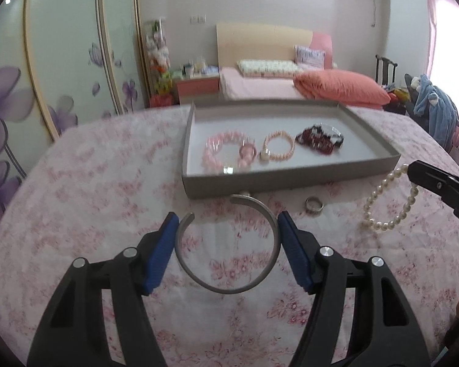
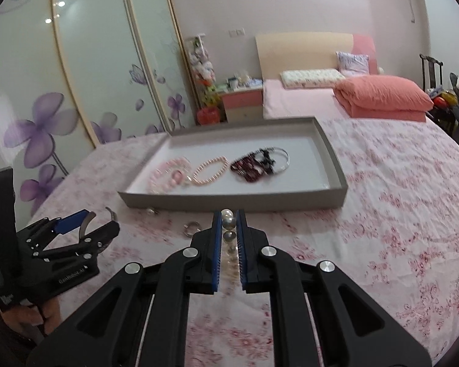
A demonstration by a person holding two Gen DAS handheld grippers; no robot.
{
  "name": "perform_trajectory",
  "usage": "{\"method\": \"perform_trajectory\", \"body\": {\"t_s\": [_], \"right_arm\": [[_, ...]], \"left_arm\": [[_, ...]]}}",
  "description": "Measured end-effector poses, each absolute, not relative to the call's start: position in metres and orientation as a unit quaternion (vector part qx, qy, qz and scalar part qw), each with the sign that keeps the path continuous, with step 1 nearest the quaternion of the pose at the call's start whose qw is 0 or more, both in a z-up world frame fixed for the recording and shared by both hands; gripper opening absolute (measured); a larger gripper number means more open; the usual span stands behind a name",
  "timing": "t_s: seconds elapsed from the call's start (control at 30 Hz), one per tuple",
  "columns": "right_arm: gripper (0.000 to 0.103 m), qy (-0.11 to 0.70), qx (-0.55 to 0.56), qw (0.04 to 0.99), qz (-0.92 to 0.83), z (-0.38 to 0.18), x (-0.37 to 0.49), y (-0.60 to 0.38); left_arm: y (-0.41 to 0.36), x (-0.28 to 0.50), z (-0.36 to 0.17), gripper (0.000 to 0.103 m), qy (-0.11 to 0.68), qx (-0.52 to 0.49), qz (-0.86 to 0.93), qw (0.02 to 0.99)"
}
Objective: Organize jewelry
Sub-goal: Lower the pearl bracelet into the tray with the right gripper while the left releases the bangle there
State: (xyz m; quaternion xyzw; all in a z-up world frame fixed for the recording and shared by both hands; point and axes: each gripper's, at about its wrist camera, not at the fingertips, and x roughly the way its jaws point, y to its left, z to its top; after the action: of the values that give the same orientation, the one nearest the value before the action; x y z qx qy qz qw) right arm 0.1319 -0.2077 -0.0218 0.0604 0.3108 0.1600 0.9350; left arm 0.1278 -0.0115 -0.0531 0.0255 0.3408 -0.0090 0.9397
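Note:
My left gripper (image 1: 228,217) is shut on an open silver bangle (image 1: 229,290), its blue pads pressing both sides, lifted over the floral cloth. In the right wrist view my right gripper (image 2: 228,214) is shut on a white pearl bracelet (image 2: 229,221); the left wrist view shows the bracelet (image 1: 379,197) hanging in a loop. Just beyond both stands a grey tray (image 1: 217,185) holding a pink bead bracelet (image 1: 214,153), a peach pearl bracelet (image 1: 278,146) and a dark red beaded piece (image 1: 318,139). A silver ring (image 1: 314,205) lies on the cloth before the tray.
A small pearl piece (image 2: 151,211) lies against the tray's front wall. The pink floral cloth (image 2: 382,214) stretches wide to the right. Wardrobe doors (image 2: 76,91) with purple flowers stand at left; a bed (image 2: 321,98) with a coral pillow lies behind.

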Motion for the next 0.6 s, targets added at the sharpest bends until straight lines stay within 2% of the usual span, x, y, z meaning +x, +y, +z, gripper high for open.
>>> {"method": "perform_trajectory", "body": {"t_s": [0.3, 0.6], "right_arm": [[0.010, 0.269, 0.067, 0.946, 0.167, -0.001, 0.119, -0.202], [0.010, 0.203, 0.051, 0.967, 0.145, 0.023, 0.103, -0.195]], "left_arm": [[-0.023, 0.109, -0.020, 0.065, 0.256, 0.058, 0.015, 0.965], [-0.032, 0.097, 0.002, 0.065, 0.207, 0.067, 0.031, 0.976]]}}
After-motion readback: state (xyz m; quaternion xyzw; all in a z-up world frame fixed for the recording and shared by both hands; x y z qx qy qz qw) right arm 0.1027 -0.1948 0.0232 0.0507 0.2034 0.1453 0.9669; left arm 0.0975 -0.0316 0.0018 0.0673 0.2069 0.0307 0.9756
